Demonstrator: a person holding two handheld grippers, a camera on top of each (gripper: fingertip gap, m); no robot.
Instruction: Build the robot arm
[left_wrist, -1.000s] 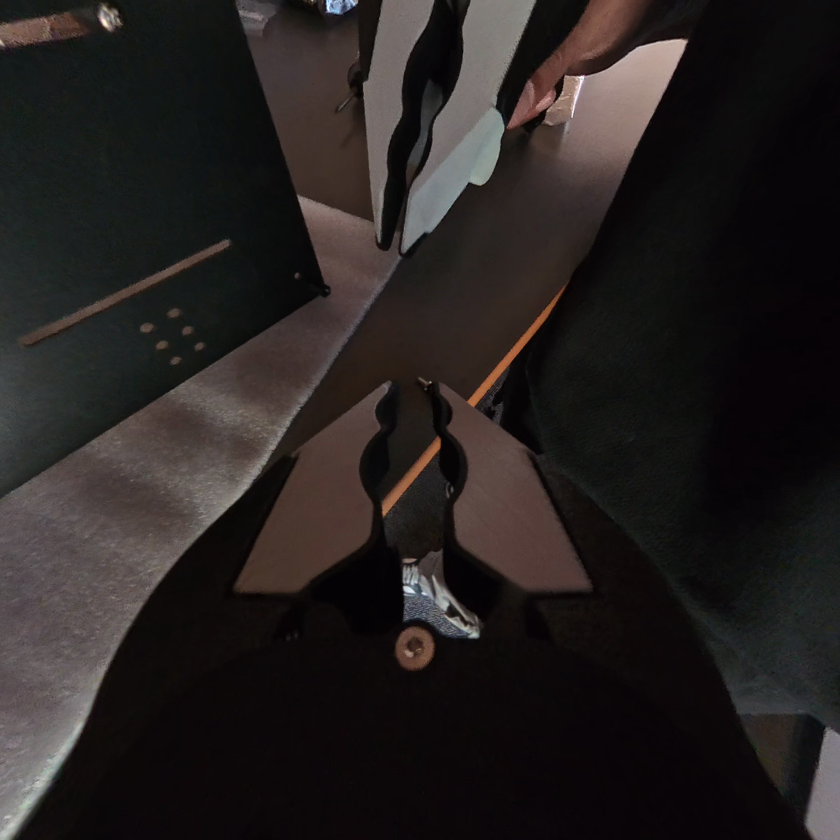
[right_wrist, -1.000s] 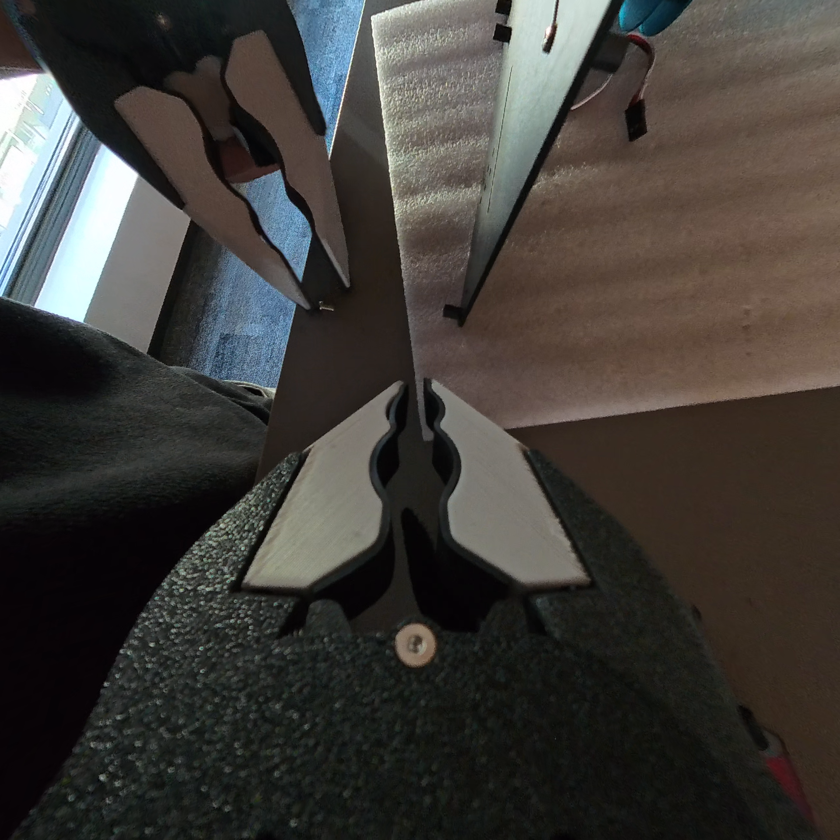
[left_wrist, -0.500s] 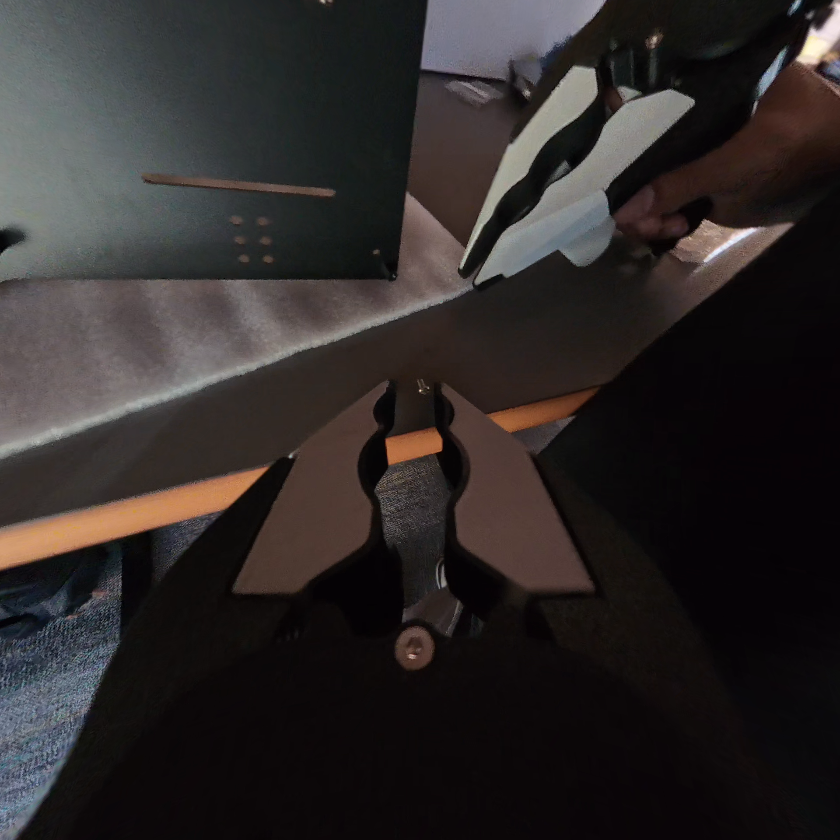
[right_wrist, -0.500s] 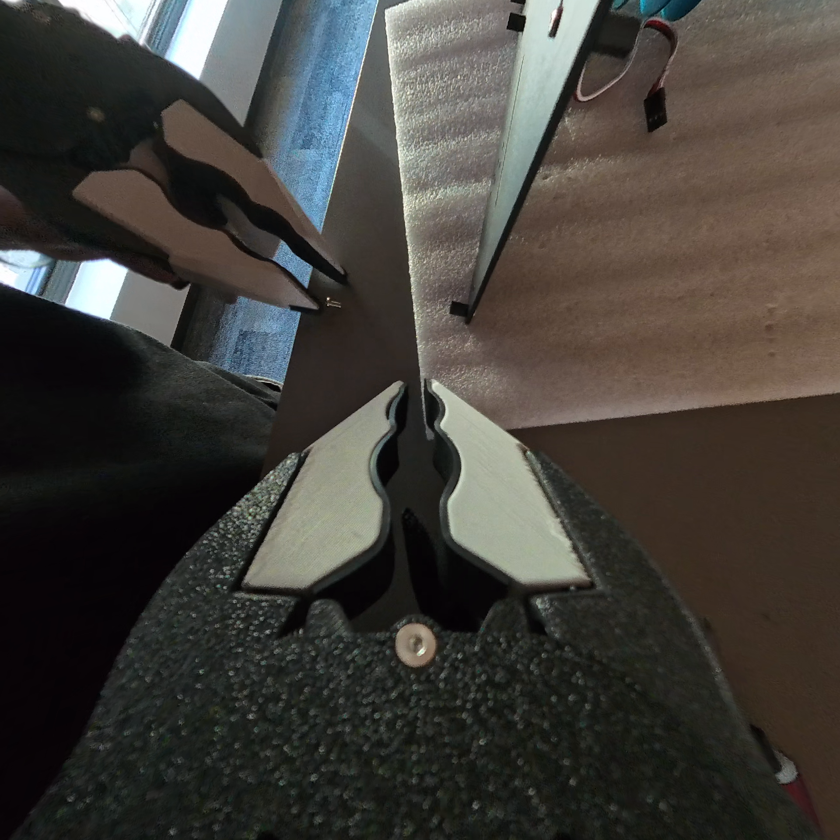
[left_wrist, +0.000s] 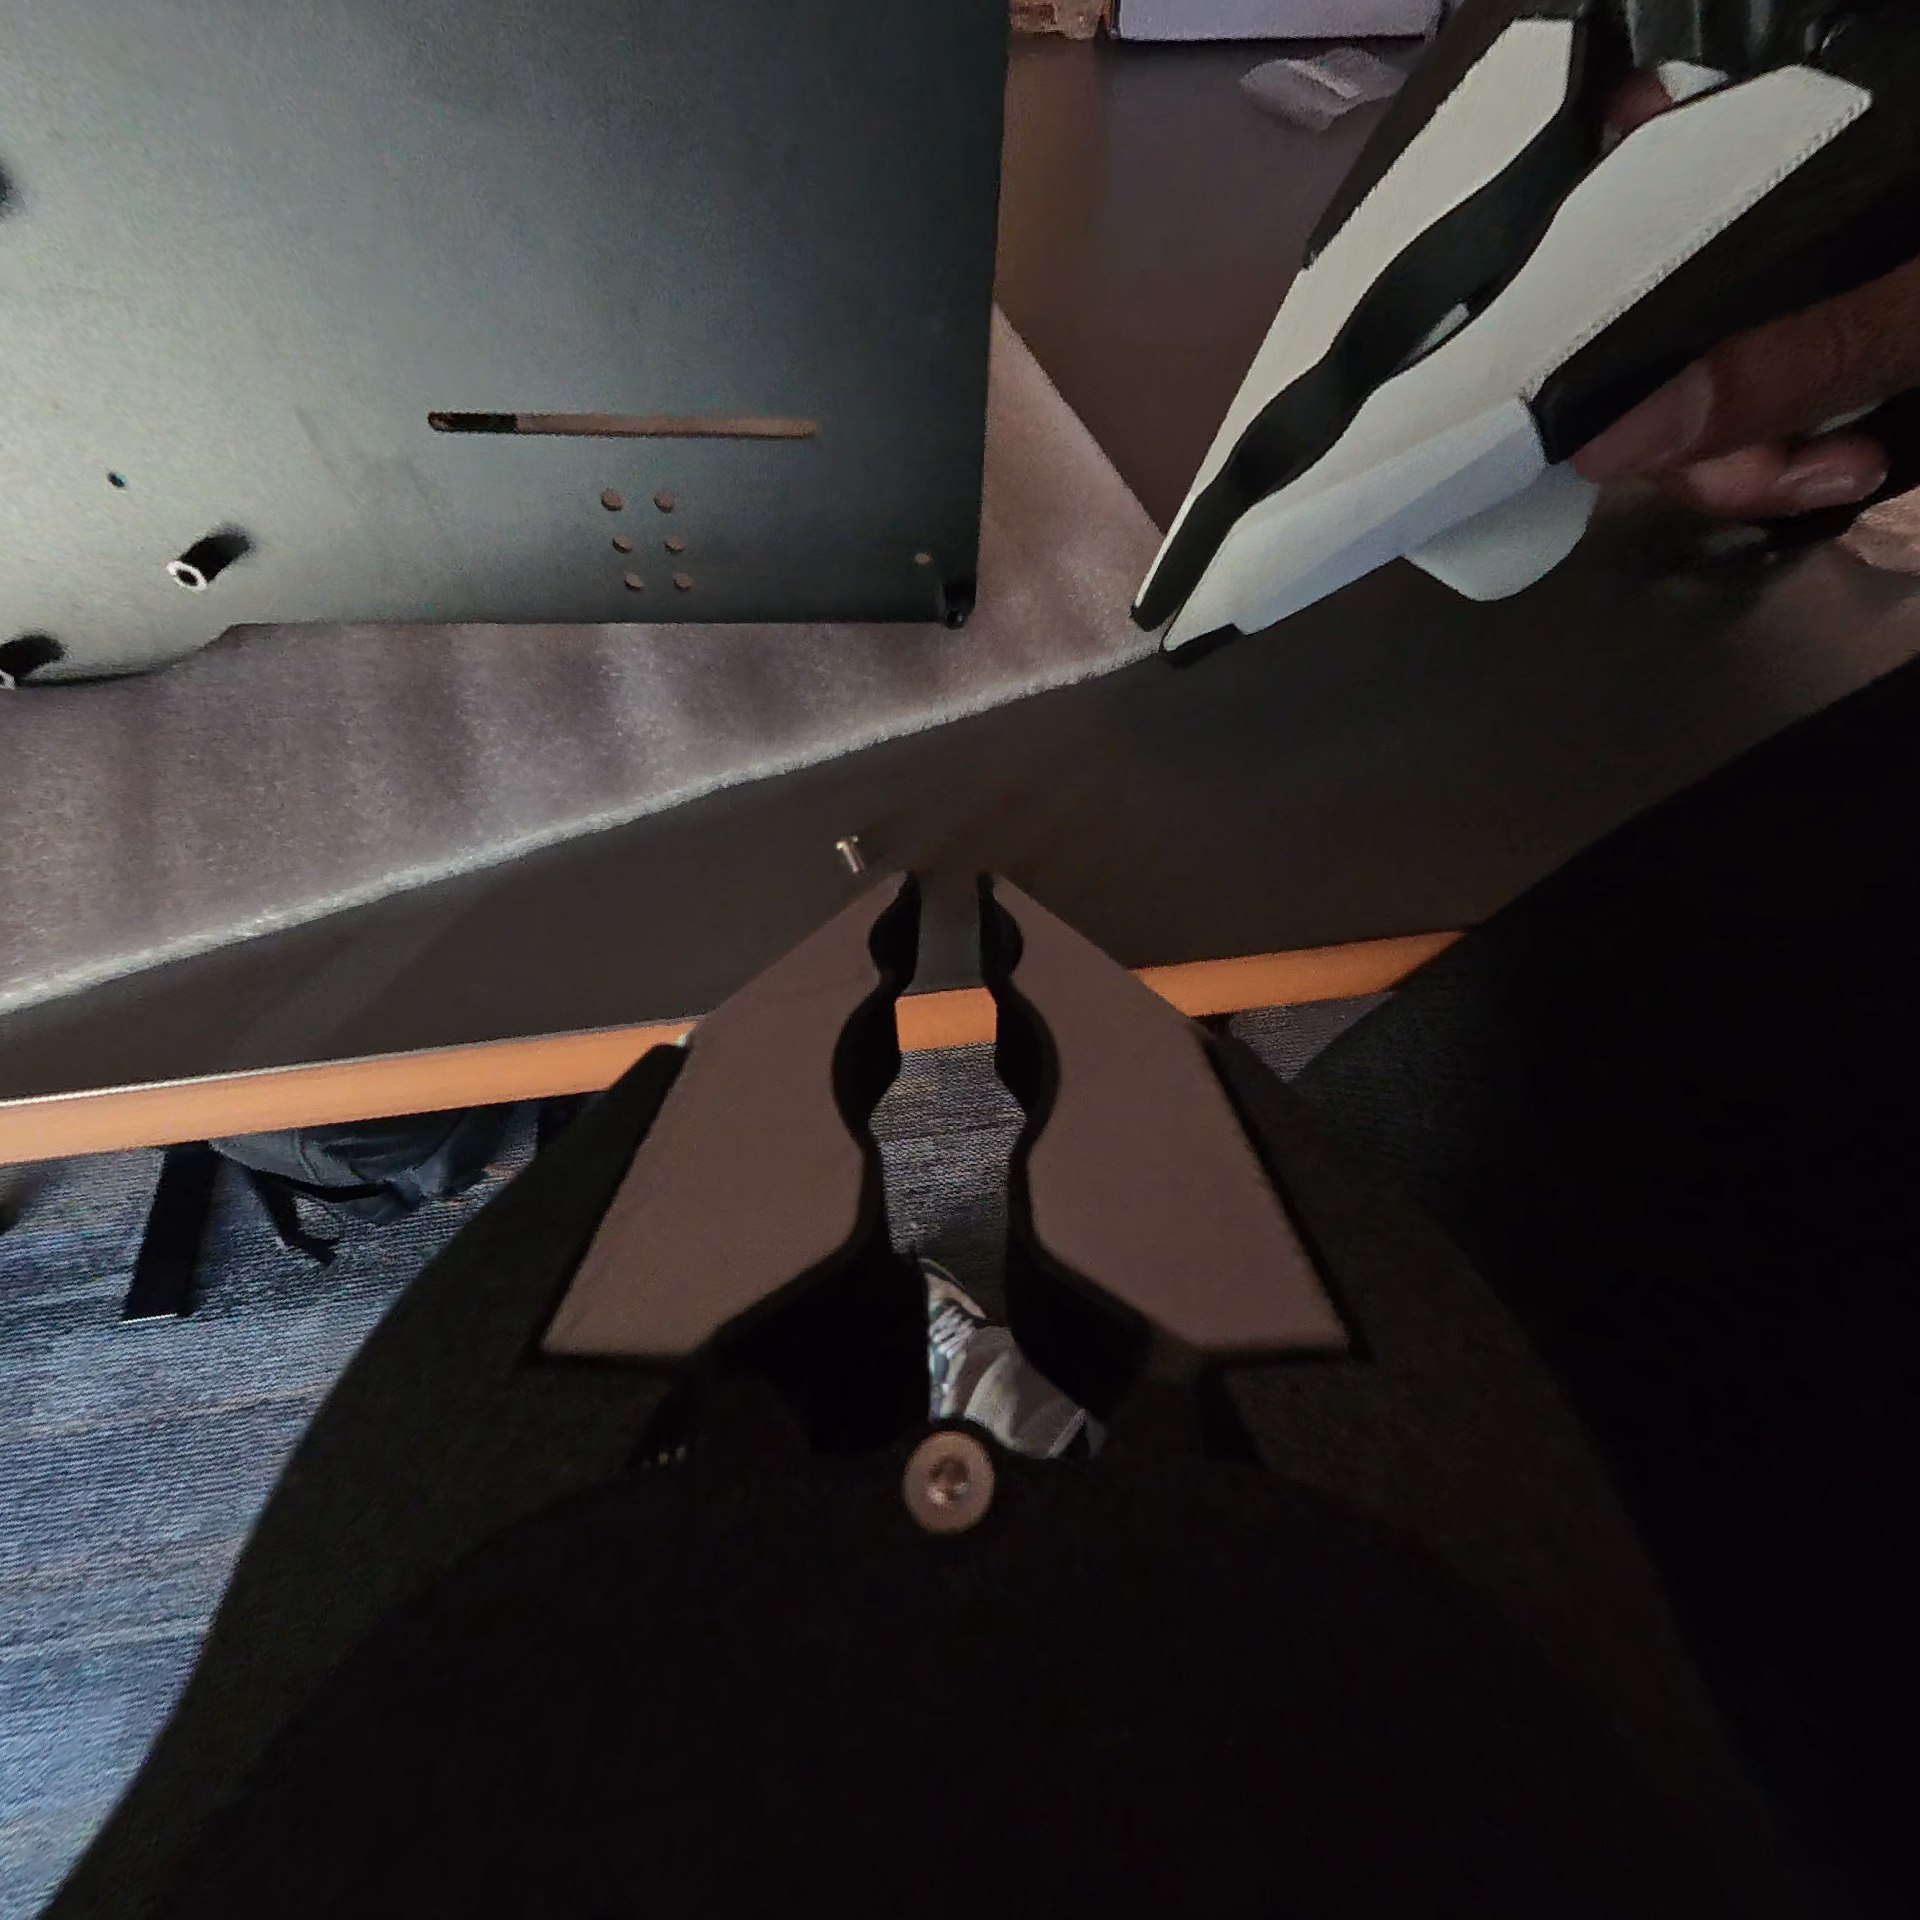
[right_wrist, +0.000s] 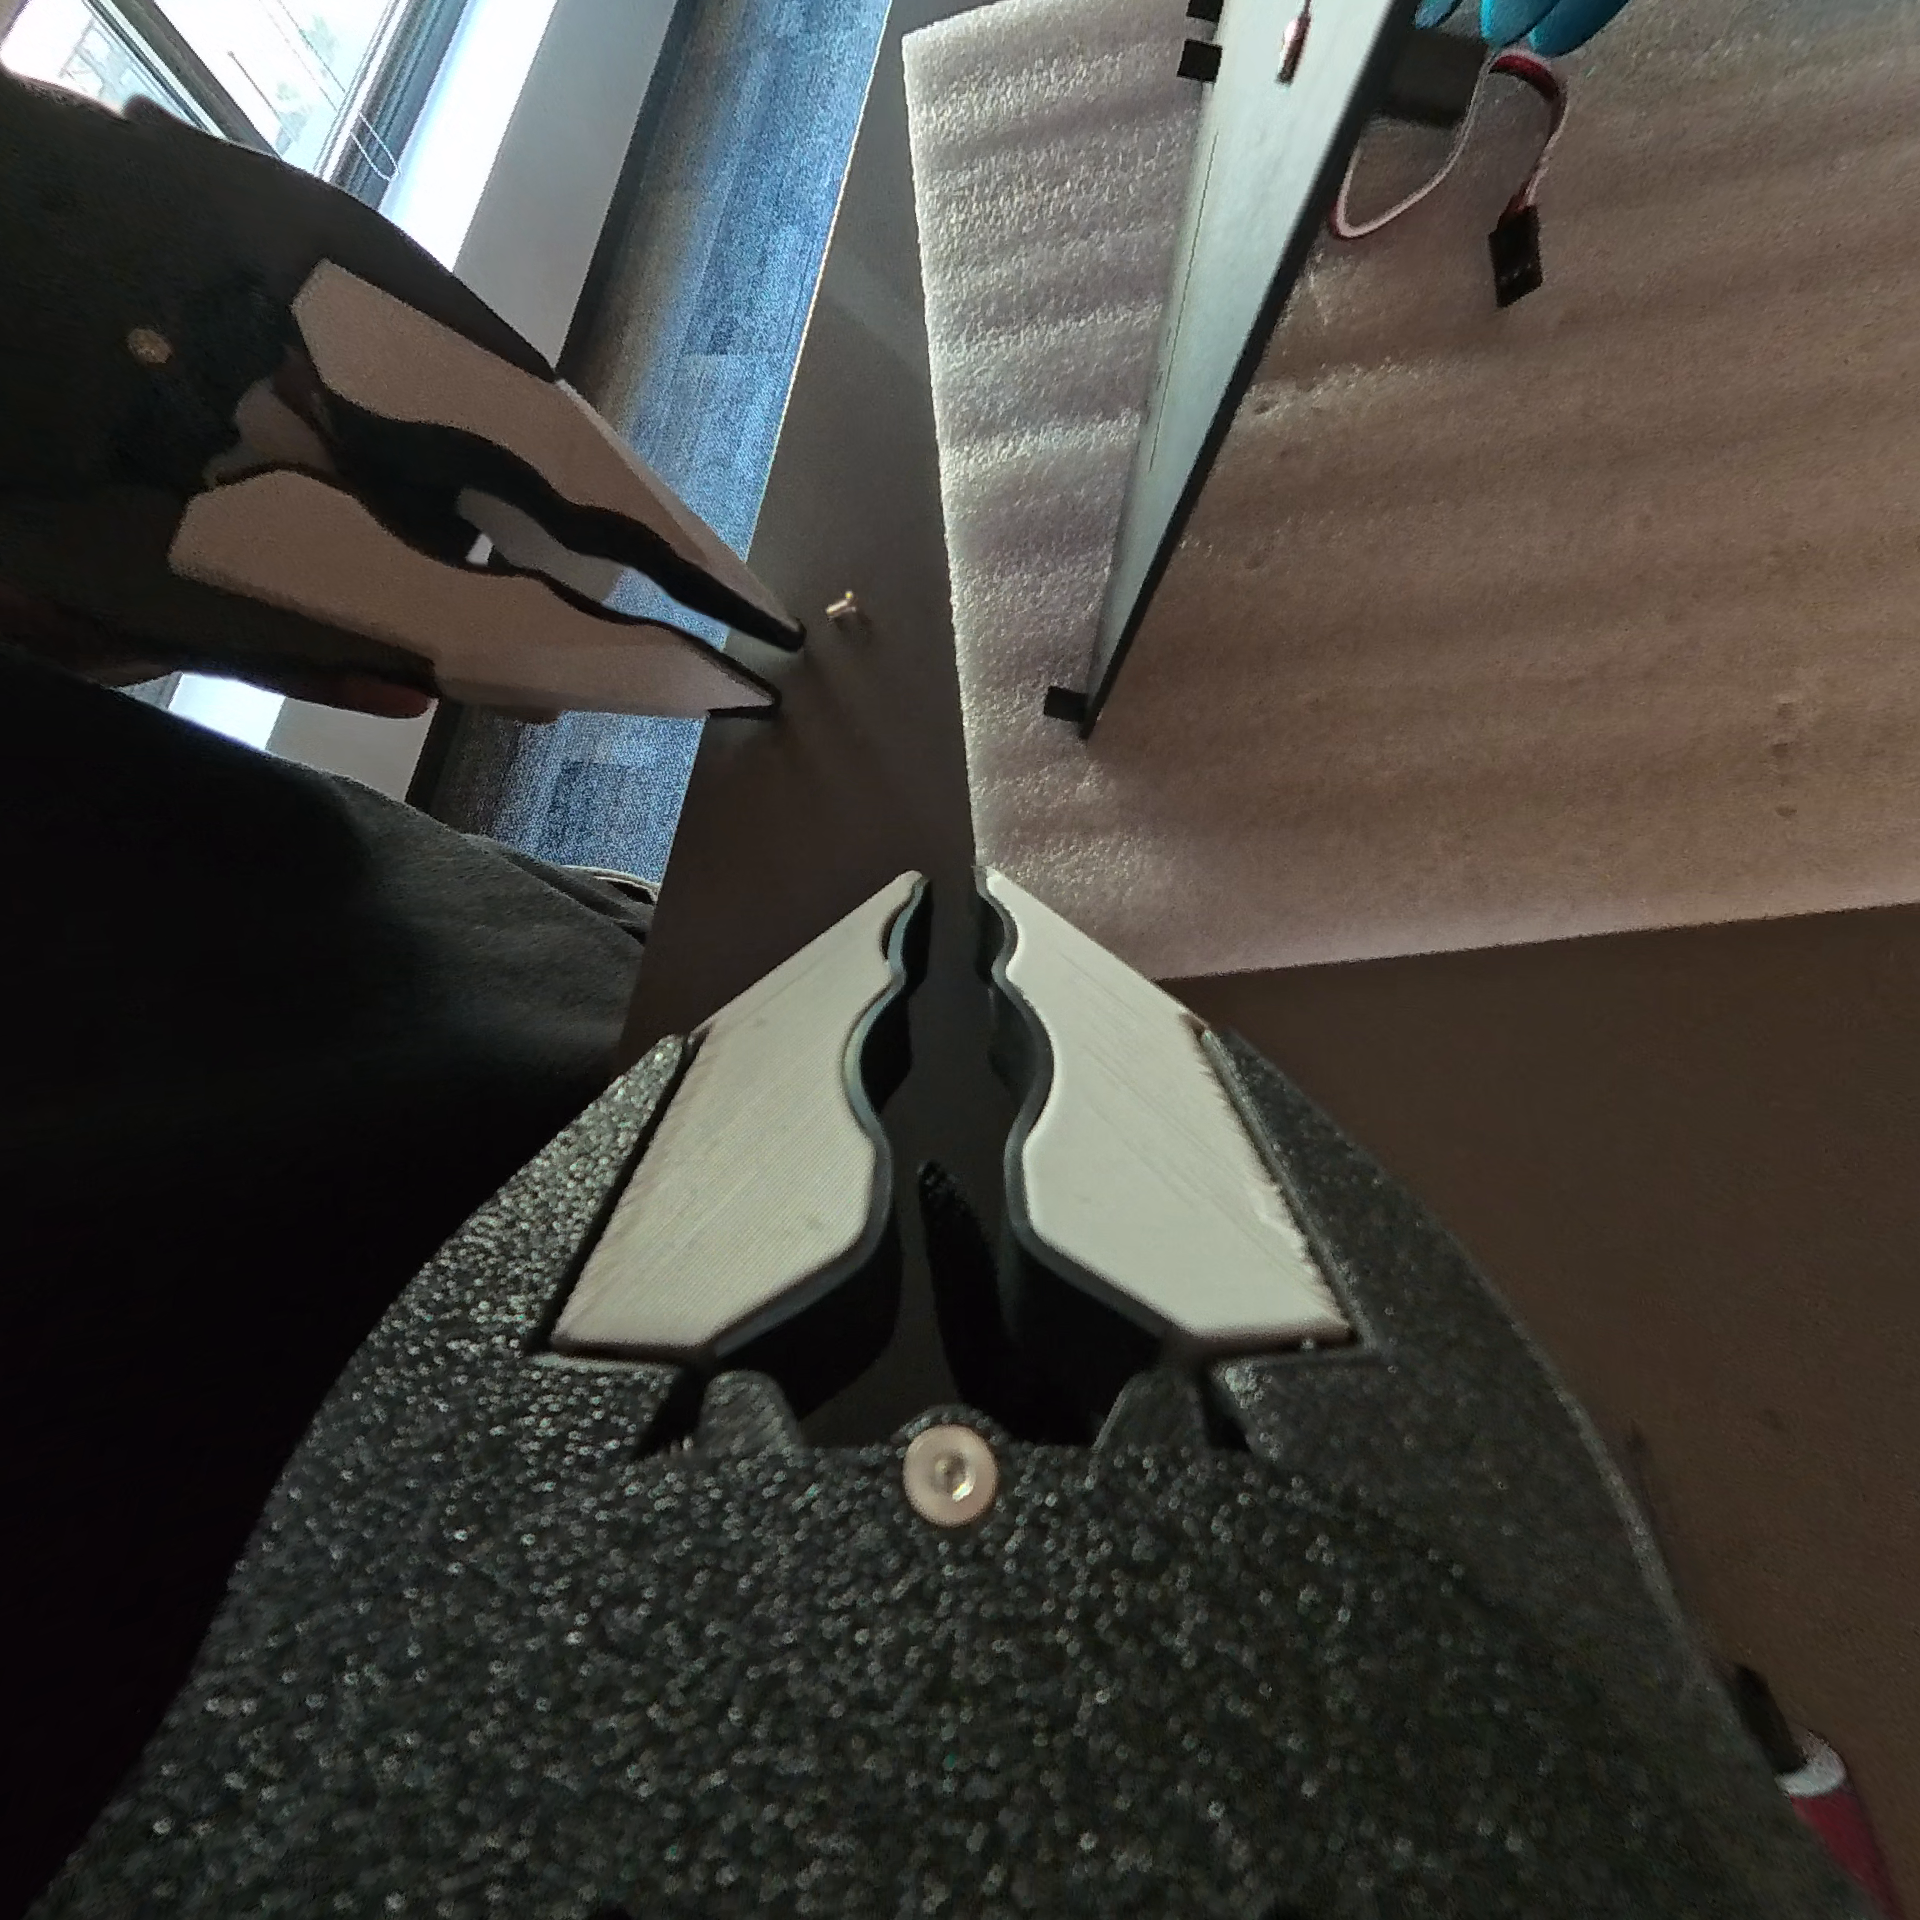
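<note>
The left tool (left_wrist: 945, 883) sat low over the dark surface (left_wrist: 1299, 790), jaws a narrow gap apart, nothing between them; released. A small silver screw (left_wrist: 850, 854) lay on the surface just beside its left fingertip, apart from it, near the edge of the foam sheet (left_wrist: 416, 748). In the right wrist view the same screw (right_wrist: 840, 605) sat just ahead of the left tool (right_wrist: 781, 665), between its tips and the foam sheet (right_wrist: 1455, 623).

The right tool (right_wrist: 951, 885) pointed at the corner of the foam sheet, jaws slightly parted and empty; also released. Seen from the left wrist view, the right tool (left_wrist: 1169, 629) had its white fingers (left_wrist: 1351, 488) angled down to the foam edge, whether touching it could not be told, with a hand (left_wrist: 1766, 416) gripping the handle.

A black metal panel (left_wrist: 499, 312) stood upright on the foam, with a slot (left_wrist: 623, 424) and a cluster of small holes (left_wrist: 644, 540). In the right wrist view the panel (right_wrist: 1195, 436) showed edge-on, and a red-and-white wire with a black plug (right_wrist: 1512, 260) lay on the foam beyond it. Blue carpet (left_wrist: 125, 1455) lay under the surface's orange edge (left_wrist: 312, 1091). A dark sleeve (right_wrist: 260, 987) filled the left side of the right wrist view
</note>
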